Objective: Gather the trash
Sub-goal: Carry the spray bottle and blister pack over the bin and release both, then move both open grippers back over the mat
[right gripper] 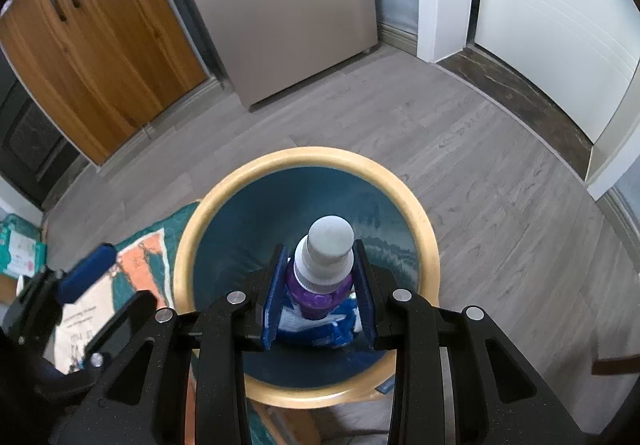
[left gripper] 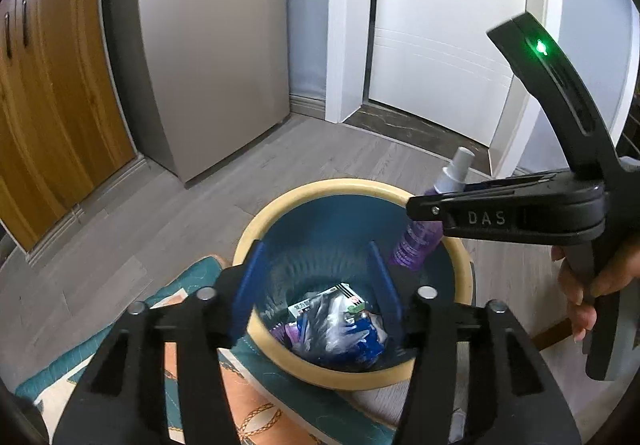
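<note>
A round bin with a cream rim (left gripper: 464, 265) (right gripper: 188, 241) and blue inside stands on the floor. Crumpled wrappers and plastic trash (left gripper: 340, 321) lie at its bottom. My right gripper (right gripper: 320, 285) is shut on a purple spray bottle (right gripper: 320, 285) with a grey cap and holds it upright over the bin's opening. In the left wrist view the bottle (left gripper: 416, 241) hangs over the bin's right rim, held by the right gripper (left gripper: 424, 209). My left gripper (left gripper: 316, 285) is open and empty above the bin; its blue fingers (right gripper: 86, 273) show at the left in the right wrist view.
A patterned teal and orange mat (left gripper: 188, 281) (right gripper: 140, 257) lies under and left of the bin. A grey fridge (left gripper: 212, 45), a wooden cabinet (left gripper: 52, 93) and a white door (left gripper: 440, 25) stand behind on the grey wood floor. A tissue pack (right gripper: 20, 245) lies far left.
</note>
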Demonstrator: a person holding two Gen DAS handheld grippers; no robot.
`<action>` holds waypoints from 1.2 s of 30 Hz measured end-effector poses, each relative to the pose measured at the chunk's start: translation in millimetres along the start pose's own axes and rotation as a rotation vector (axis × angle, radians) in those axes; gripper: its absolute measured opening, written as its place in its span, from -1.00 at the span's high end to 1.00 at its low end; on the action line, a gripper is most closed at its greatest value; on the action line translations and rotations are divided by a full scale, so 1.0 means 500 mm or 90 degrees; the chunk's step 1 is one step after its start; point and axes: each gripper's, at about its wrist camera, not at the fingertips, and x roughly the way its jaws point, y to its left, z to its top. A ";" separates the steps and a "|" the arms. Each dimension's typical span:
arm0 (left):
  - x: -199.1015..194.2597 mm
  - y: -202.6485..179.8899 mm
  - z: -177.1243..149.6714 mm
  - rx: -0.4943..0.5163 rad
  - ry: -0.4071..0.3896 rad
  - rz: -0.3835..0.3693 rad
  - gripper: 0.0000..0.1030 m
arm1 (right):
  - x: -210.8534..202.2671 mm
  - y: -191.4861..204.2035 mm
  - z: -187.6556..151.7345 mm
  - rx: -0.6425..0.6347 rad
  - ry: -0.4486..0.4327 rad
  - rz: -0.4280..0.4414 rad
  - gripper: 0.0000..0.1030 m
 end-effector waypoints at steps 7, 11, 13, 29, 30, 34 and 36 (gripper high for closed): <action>-0.019 0.014 0.003 -0.010 -0.025 0.025 -0.81 | -0.012 0.013 0.003 -0.006 -0.018 -0.002 -0.14; -0.031 0.017 -0.001 -0.004 -0.032 0.037 -0.88 | -0.017 0.012 0.002 -0.004 -0.022 0.004 -0.24; -0.036 0.019 -0.003 0.002 -0.032 0.044 -0.88 | -0.019 0.015 0.001 -0.003 -0.024 0.006 -0.29; -0.100 0.041 -0.011 0.017 -0.034 0.072 -0.89 | -0.071 0.051 -0.008 -0.013 -0.070 0.016 -0.87; -0.113 0.043 -0.017 0.018 -0.033 0.076 -0.88 | -0.077 0.058 -0.013 -0.017 -0.072 0.018 -0.88; -0.155 0.052 -0.039 0.017 -0.028 0.092 -0.89 | -0.104 0.088 -0.034 -0.041 -0.079 0.020 -0.89; -0.182 0.060 -0.054 0.013 -0.025 0.096 -0.89 | -0.118 0.105 -0.044 -0.048 -0.085 0.026 -0.89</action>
